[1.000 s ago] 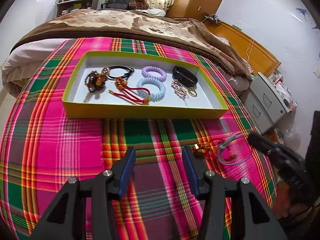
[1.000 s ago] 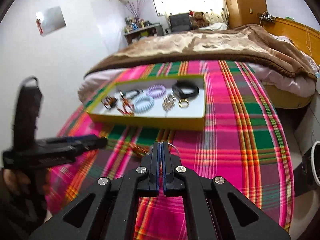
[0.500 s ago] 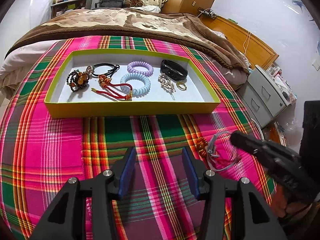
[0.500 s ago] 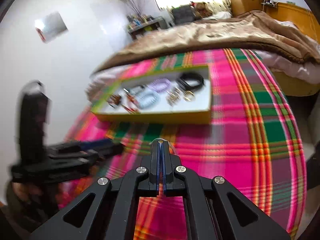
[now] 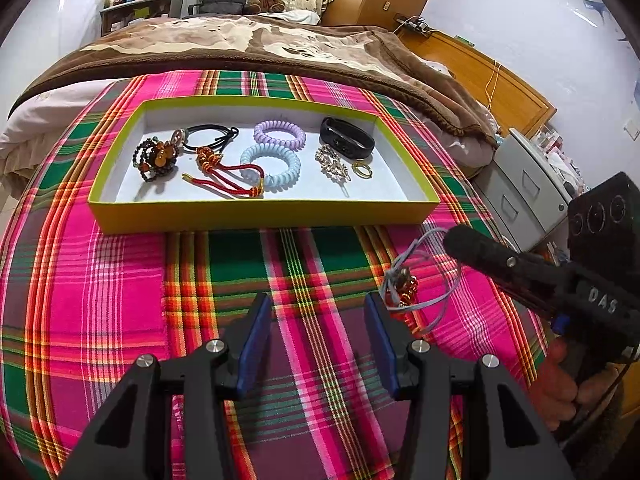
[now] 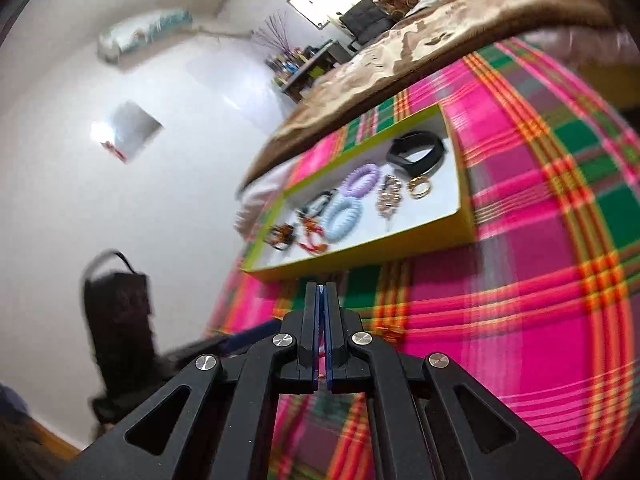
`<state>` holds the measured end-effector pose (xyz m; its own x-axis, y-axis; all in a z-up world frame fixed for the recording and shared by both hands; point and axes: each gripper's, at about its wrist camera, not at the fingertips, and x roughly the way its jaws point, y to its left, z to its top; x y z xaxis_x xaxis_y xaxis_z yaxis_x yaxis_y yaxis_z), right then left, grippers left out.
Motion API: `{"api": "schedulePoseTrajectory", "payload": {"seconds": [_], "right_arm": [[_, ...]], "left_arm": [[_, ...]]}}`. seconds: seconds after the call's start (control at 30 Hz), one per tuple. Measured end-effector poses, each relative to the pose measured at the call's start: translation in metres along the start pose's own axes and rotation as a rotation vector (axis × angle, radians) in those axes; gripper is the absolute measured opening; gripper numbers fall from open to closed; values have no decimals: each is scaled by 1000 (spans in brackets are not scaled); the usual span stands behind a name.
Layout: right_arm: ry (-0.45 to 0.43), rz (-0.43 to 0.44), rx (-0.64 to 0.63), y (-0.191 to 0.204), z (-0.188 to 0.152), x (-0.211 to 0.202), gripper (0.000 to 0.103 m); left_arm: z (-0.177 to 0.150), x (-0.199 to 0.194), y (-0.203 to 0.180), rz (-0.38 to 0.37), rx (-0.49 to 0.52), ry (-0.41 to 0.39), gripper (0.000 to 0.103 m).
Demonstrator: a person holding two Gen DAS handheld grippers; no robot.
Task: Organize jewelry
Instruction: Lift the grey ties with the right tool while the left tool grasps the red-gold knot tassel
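Jewelry mostly in the tray (image 5: 256,212) already: bead bracelet (image 5: 154,158), black hair tie (image 5: 210,136), red cord (image 5: 228,174), two coil ties, dark wristband (image 5: 347,142), sparkly brooch, gold ring (image 5: 362,170). One straggler: grey cord bracelet with amber beads (image 5: 408,282), loose on the plaid blanket (image 5: 100,280), just in front of the tray's right corner. Right gripper (image 5: 454,240) poised over that cord, jaws pressed flat together, nothing between them. Left gripper (image 5: 316,330) parked in front of the tray's middle, jaws wide apart, empty. Best bet from here: spread the right jaws first, come down over the bead cluster rather than the thin loop, pinch firmly, lift clear of the fabric, then over the tray's front wall into the bare patch at its right end. Risk: loose loop snagging the blanket. Readable writing: "DAS" on the right gripper's body.
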<state>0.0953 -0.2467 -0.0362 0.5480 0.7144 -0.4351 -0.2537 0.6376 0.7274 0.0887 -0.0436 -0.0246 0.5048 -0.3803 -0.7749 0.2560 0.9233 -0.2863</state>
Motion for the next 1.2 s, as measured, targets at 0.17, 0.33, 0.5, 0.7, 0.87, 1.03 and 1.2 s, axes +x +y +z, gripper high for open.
{"api": "schedulePoseTrajectory", "payload": {"seconds": [0.17, 0.33, 0.5, 0.7, 0.87, 1.03, 1.2], "right_arm": [[-71, 187, 134, -12, 1, -11, 1], [-50, 214, 113, 0, 2, -14, 1], [-116, 210, 90, 9, 3, -24, 1], [-131, 274, 39, 33, 9, -38, 1], [-159, 215, -9, 41, 11, -46, 1], [-175, 116, -14, 30, 5, -57, 1], [-196, 61, -2, 17, 5, -68, 1]], "left_arm": [[0, -2, 3, 6, -3, -4, 50], [-2, -2, 5, 8, -9, -2, 50], [-2, -5, 6, 16, -9, -2, 50], [-1, -6, 7, 17, -14, -5, 50], [1, -4, -1, -10, 28, -1, 50], [6, 1, -16, -24, 79, -1, 56], [8, 16, -38, -52, 162, 41, 56]]}}
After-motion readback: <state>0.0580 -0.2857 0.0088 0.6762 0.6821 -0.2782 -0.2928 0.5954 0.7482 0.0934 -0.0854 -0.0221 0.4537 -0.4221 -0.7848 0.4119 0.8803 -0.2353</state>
